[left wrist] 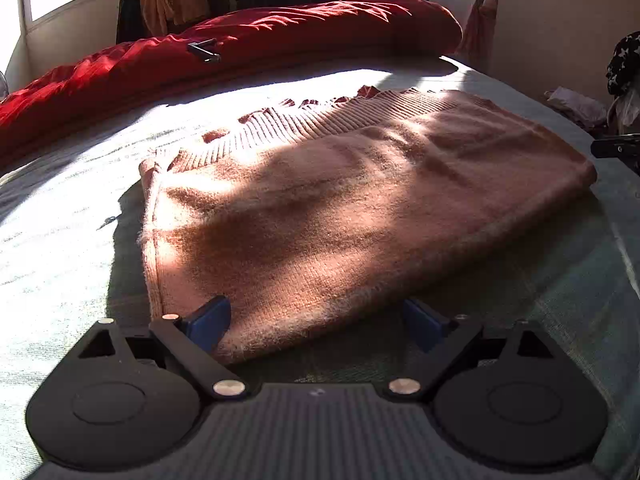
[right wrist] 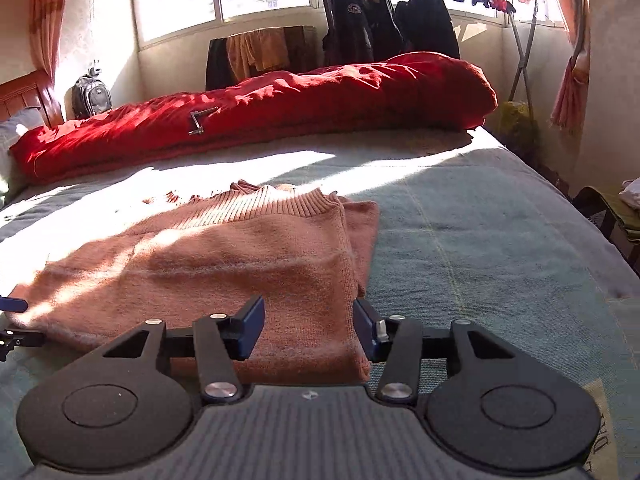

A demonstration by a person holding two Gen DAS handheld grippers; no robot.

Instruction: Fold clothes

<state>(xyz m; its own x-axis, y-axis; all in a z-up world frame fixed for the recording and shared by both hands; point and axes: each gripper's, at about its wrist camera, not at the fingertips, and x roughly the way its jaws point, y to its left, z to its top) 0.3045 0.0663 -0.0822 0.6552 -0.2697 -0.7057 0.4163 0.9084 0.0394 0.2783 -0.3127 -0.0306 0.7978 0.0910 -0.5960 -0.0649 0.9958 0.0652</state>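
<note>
Two grippers' fingers (left wrist: 210, 322) gape around the folded sweater's (right wrist: 224, 256) near edge.

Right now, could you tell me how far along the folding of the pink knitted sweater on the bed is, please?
Done: the fuzzy pink knitted sweater already lies as a layered rectangle on the grey-green bedspread, ribbed hem at the far edge. In hand: the left gripper and right gripper are both open at its near edge, gripping nothing. Left: probably one more fold, or moving it aside.
</note>
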